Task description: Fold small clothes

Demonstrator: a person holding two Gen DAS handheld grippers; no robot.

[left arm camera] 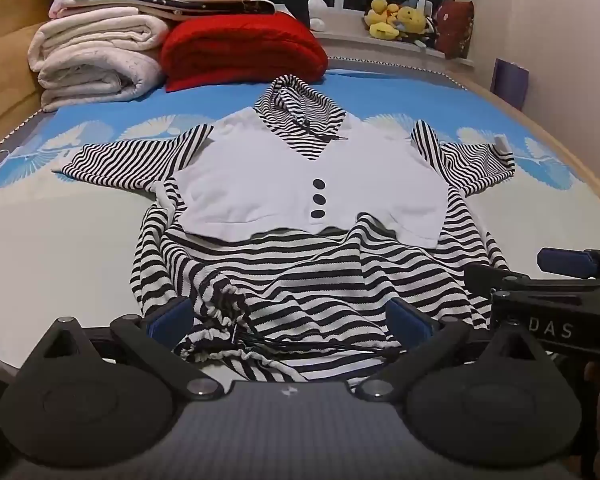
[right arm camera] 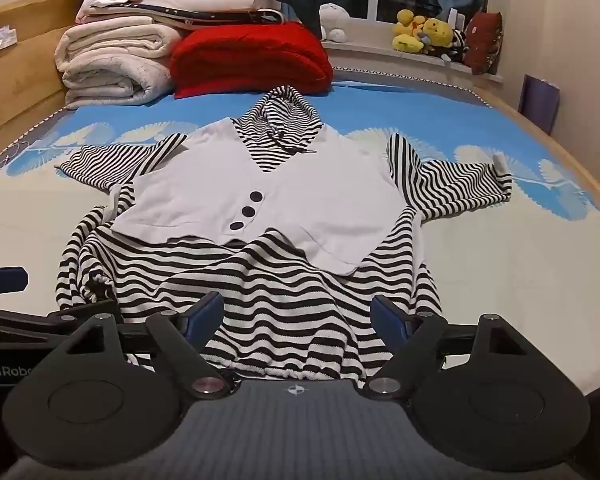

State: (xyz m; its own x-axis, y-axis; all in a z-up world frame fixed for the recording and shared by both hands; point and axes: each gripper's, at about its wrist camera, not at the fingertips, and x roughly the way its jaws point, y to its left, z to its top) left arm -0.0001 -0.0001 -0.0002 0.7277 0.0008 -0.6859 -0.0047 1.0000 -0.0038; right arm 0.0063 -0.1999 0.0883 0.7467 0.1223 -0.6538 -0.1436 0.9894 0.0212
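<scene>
A small black-and-white striped hooded dress with a white vest front and three dark buttons lies spread face up on the bed, sleeves out to both sides; it also shows in the right wrist view. My left gripper is open, its blue pads on either side of the gathered drawstring hem. My right gripper is open over the hem's right part. Each gripper shows at the edge of the other's view: the right one, the left one.
Folded cream blankets and a red blanket are stacked at the head of the bed. Plush toys sit on the window sill. A wooden bed frame runs along the left; the blue patterned sheet lies beyond the dress.
</scene>
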